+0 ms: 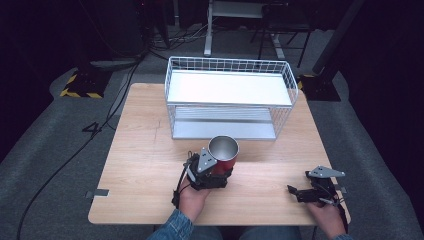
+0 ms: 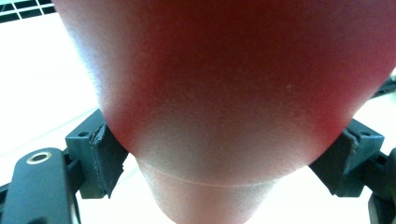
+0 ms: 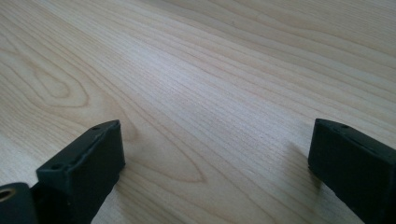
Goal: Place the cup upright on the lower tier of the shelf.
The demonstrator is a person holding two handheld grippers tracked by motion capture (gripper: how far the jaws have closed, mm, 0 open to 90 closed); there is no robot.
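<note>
A red metal cup [image 1: 223, 152] with a shiny steel inside stands upright near the middle of the wooden table [image 1: 145, 155]. My left gripper [image 1: 212, 172] is shut on it from the near side. In the left gripper view the cup's red wall [image 2: 224, 93] bulges between both black pads [image 2: 105, 156], which press on its two sides. My right gripper [image 1: 307, 192] rests low over the table's front right, open, with bare wood between its jaws [image 3: 215, 140].
A white wire two-level rack [image 1: 230, 95] stands at the back of the table, just behind the cup. Its lower shelf [image 1: 223, 127] opens toward me. Bare wood lies between the two grippers. Dark floor, cables and stands surround the table.
</note>
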